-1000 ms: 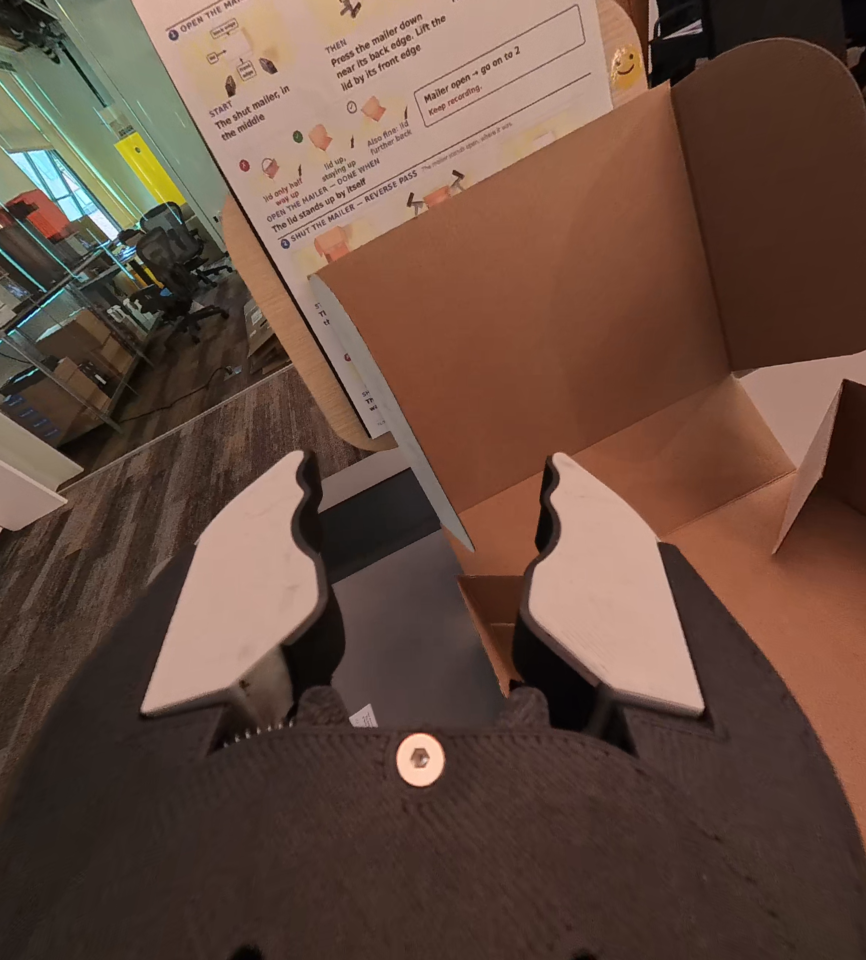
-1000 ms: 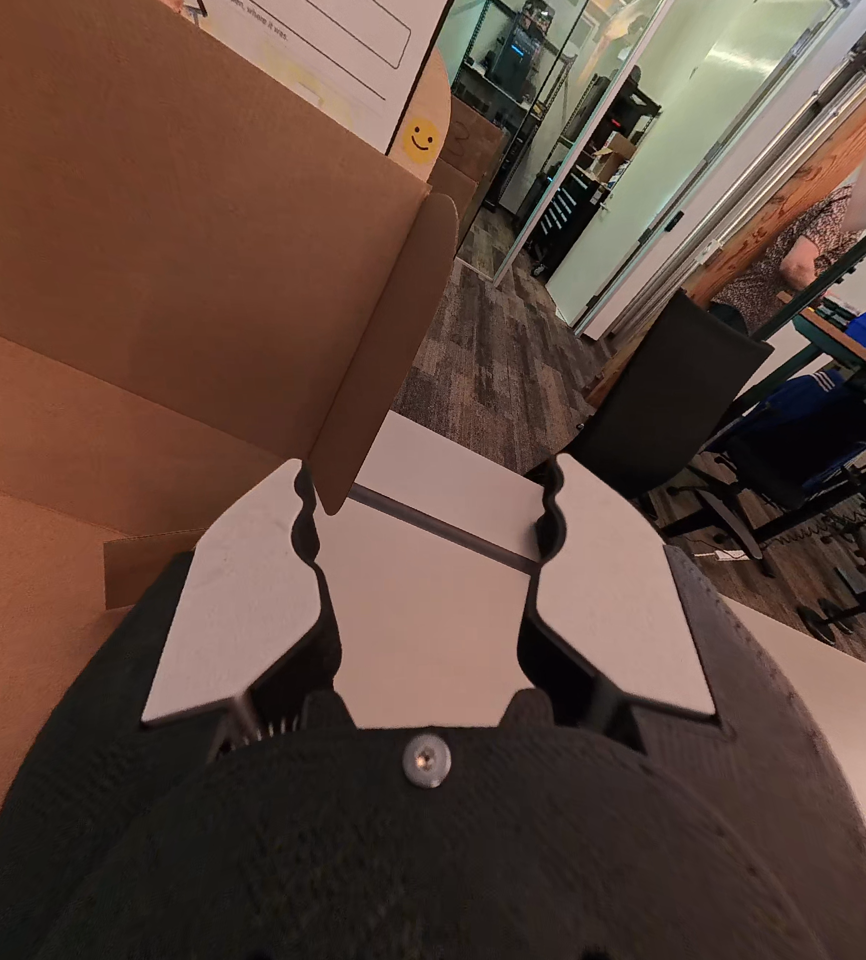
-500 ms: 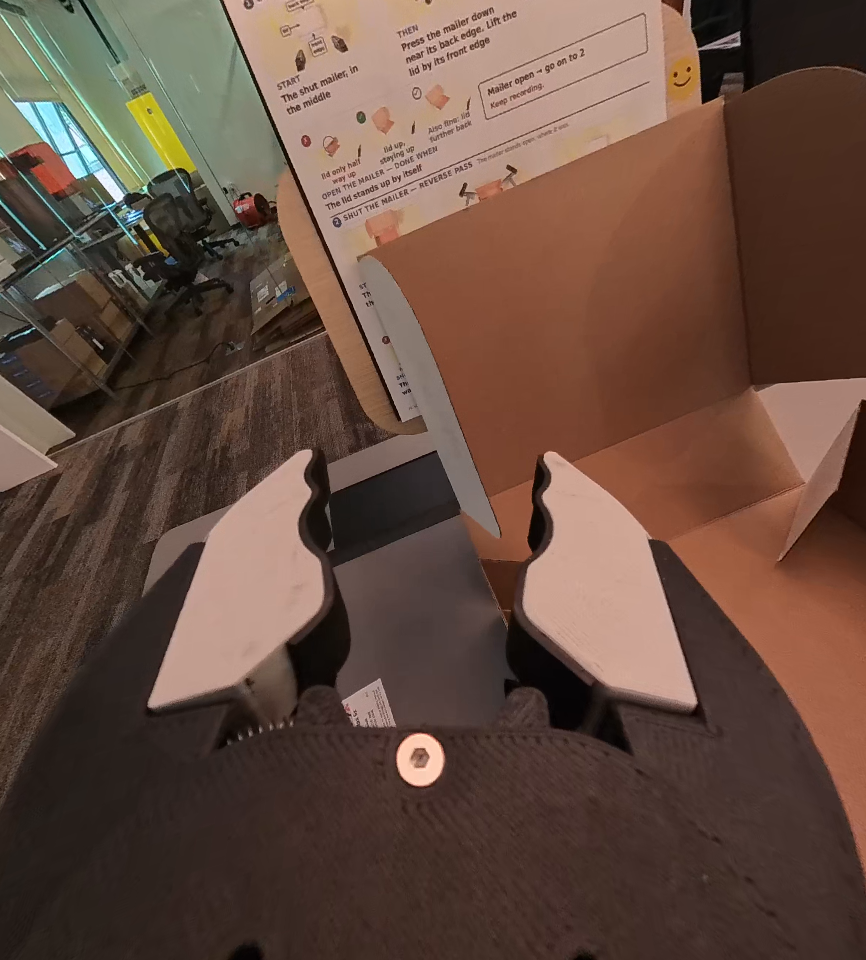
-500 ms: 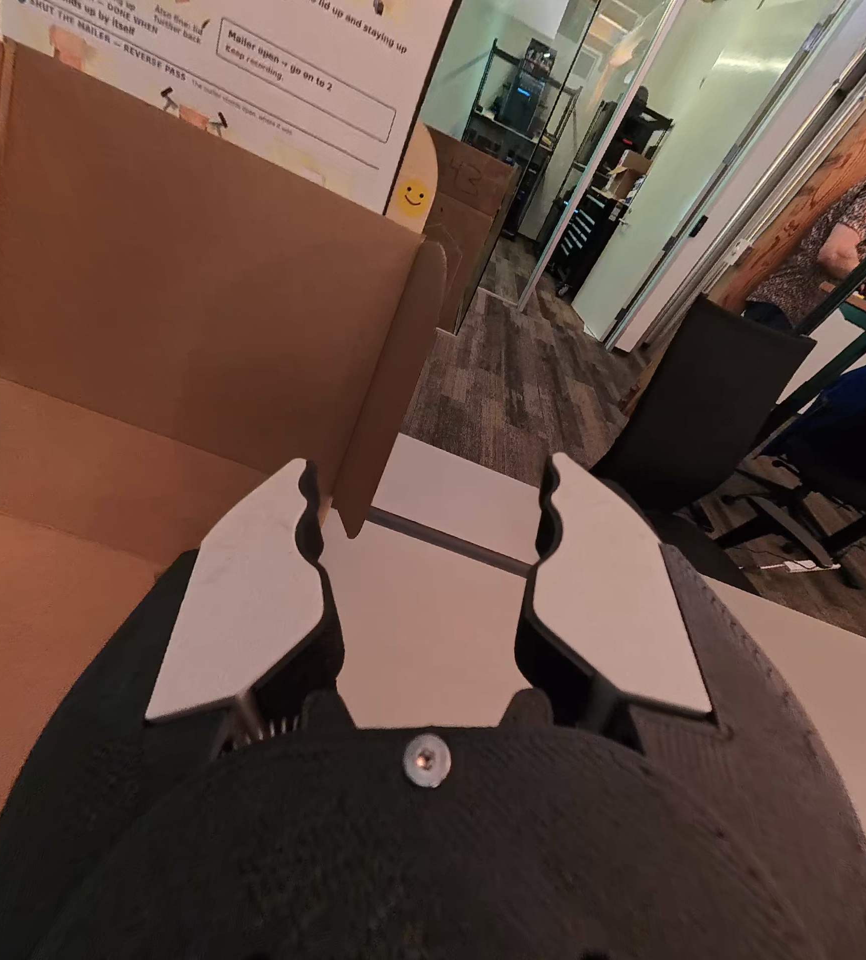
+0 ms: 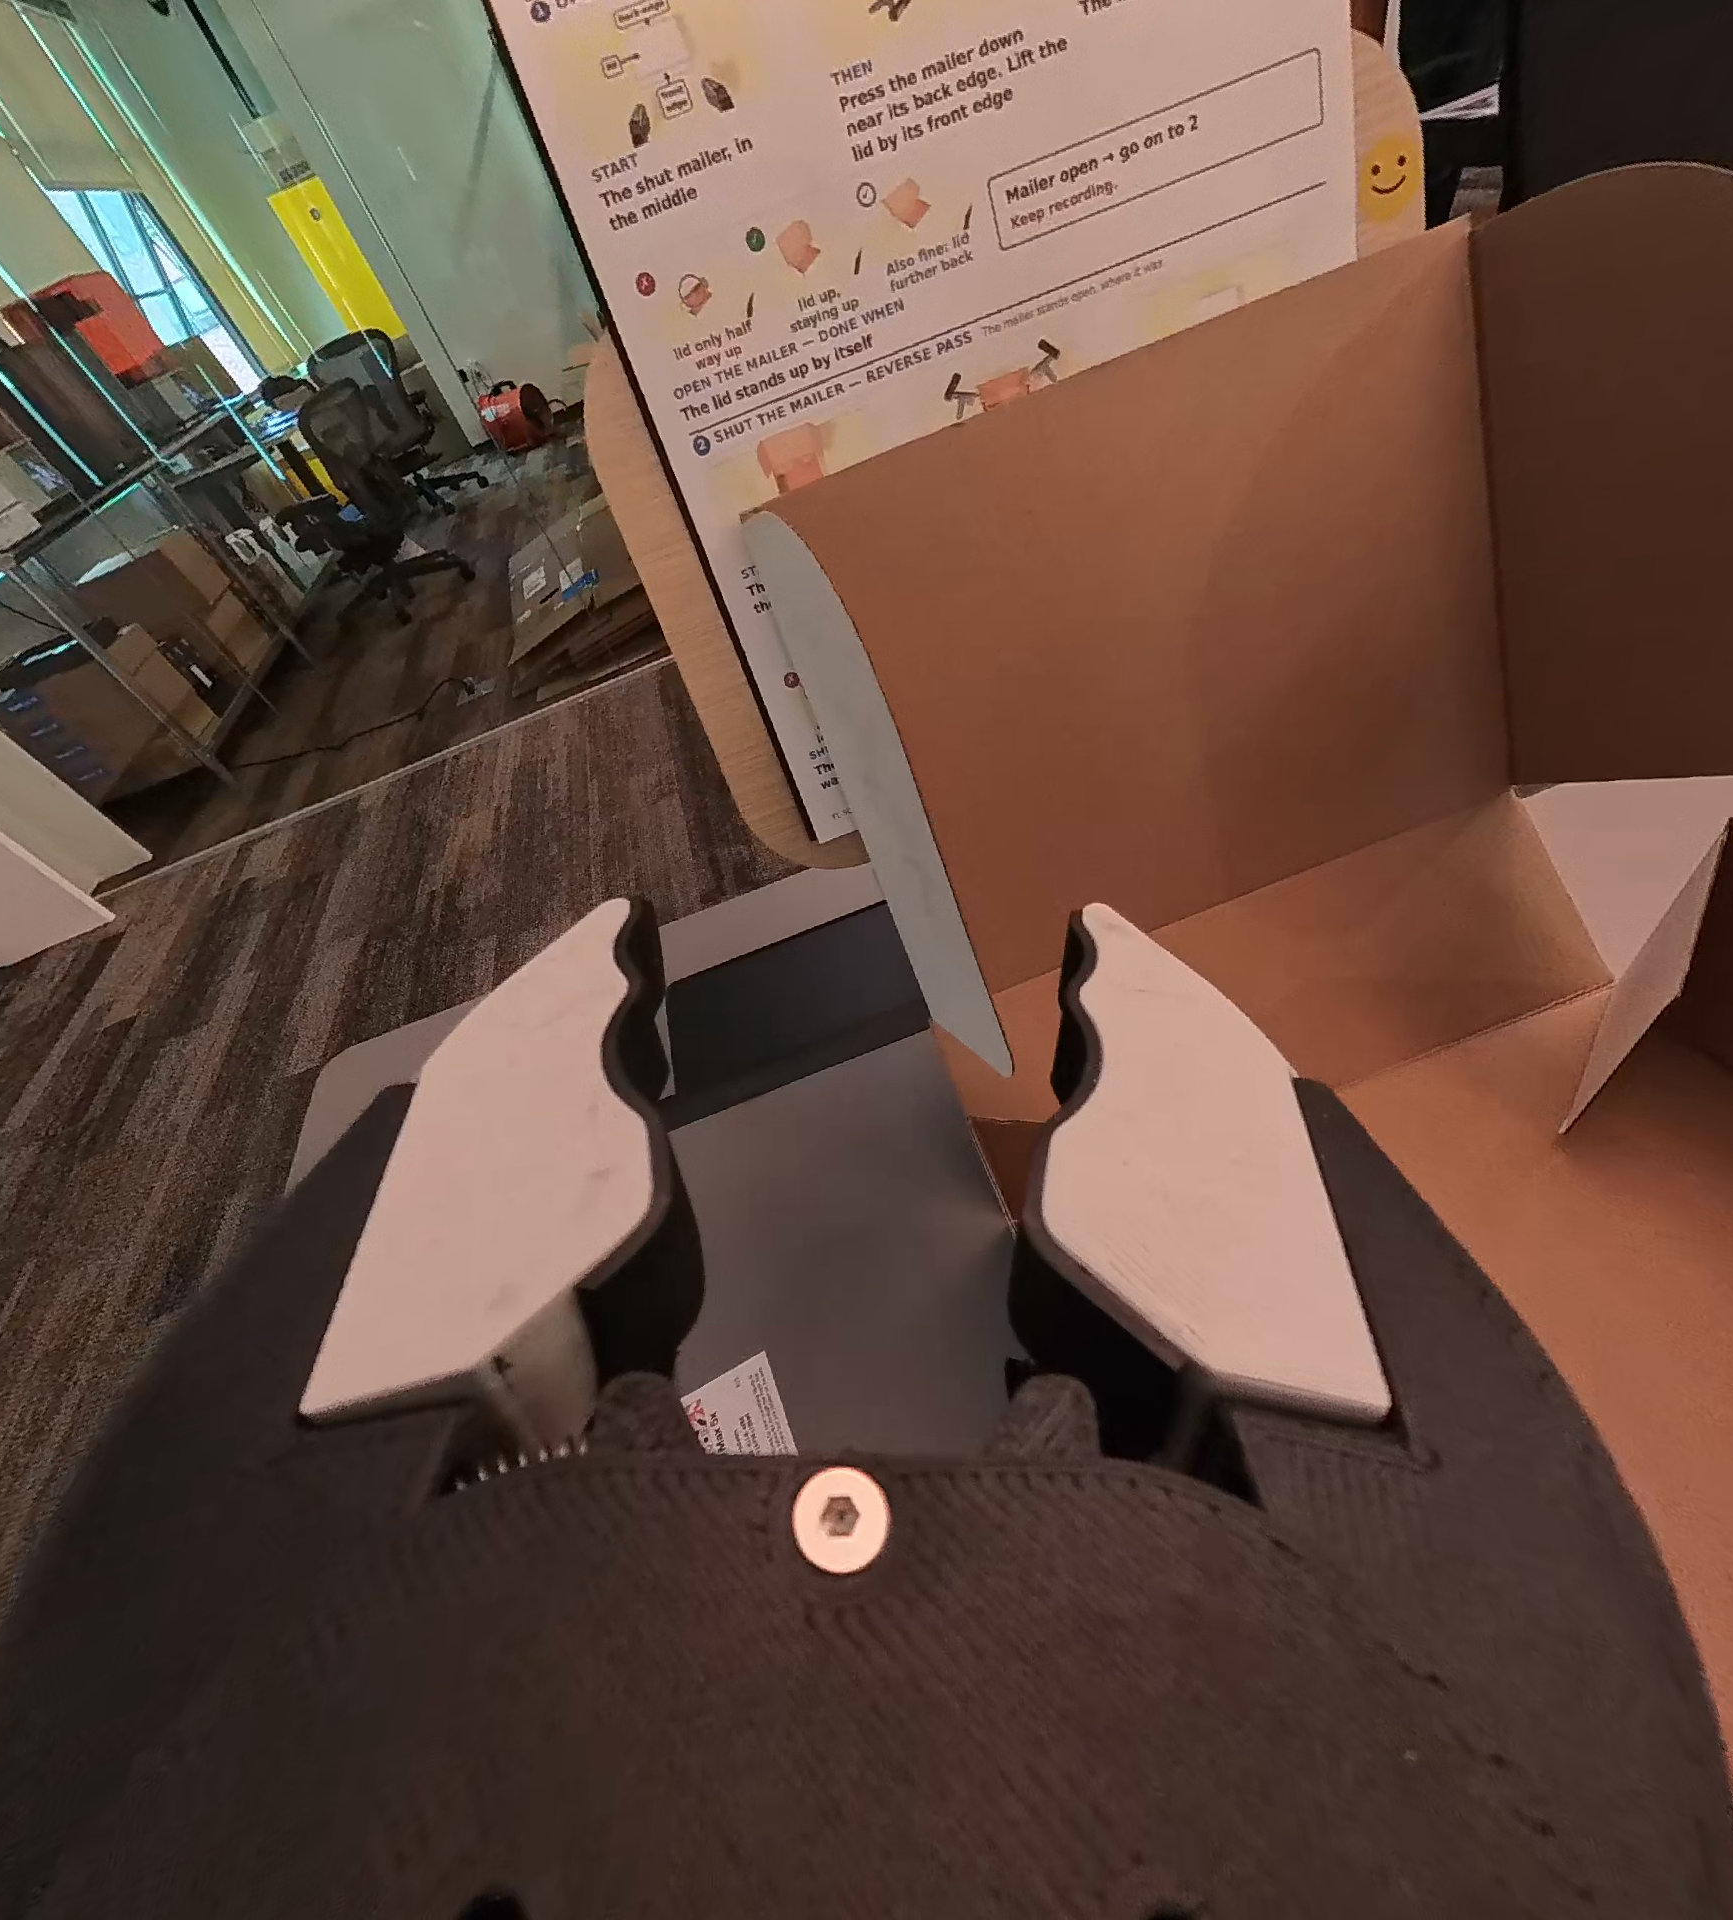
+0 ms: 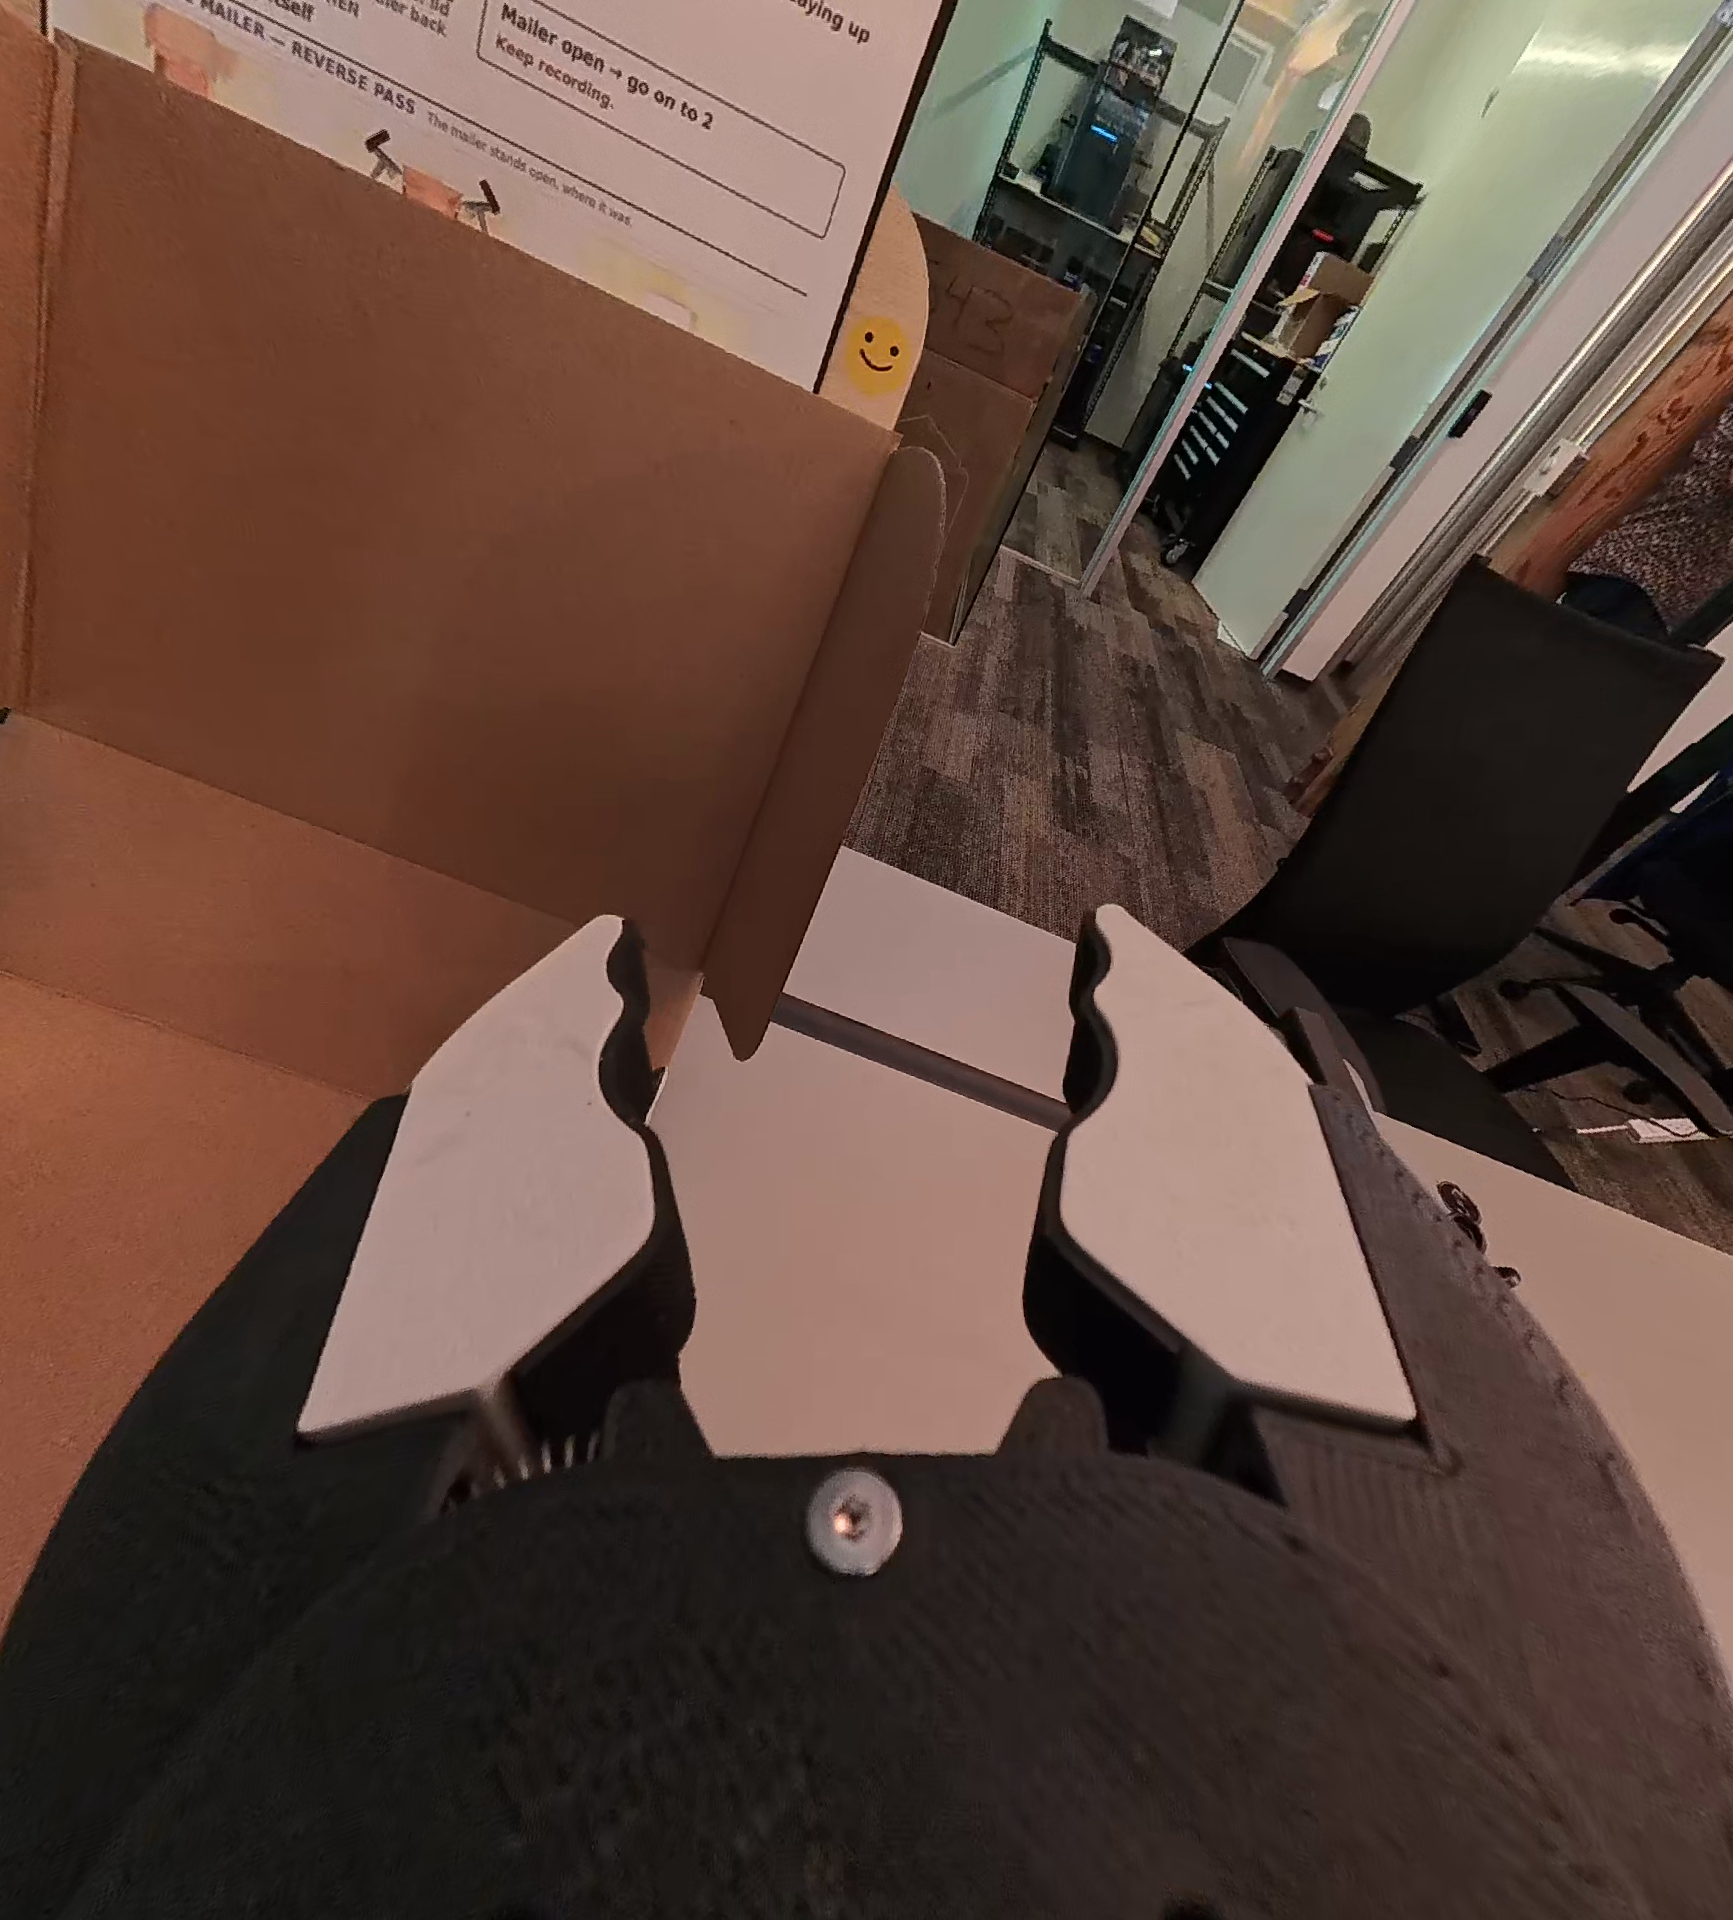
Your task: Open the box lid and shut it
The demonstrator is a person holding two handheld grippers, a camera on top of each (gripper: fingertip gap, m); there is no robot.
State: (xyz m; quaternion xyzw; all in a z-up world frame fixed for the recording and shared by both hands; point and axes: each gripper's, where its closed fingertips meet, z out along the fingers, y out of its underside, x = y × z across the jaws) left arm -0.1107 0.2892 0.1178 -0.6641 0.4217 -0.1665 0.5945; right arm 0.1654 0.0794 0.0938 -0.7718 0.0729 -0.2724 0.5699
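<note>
Left tongs [image 5: 857,997] and right tongs [image 6: 857,1003] — both gaping, empty, fingers pointing forward.

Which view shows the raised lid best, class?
The left wrist view: the lid stands upright with both side flaps visible. The right wrist view shows the lid closer, its left part cut off by the frame.

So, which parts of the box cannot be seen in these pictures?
- Left wrist view: the box front, hidden under the left gripper.
- Right wrist view: the lid, cut off by the left edge; the near box corner, behind the right gripper.
</note>
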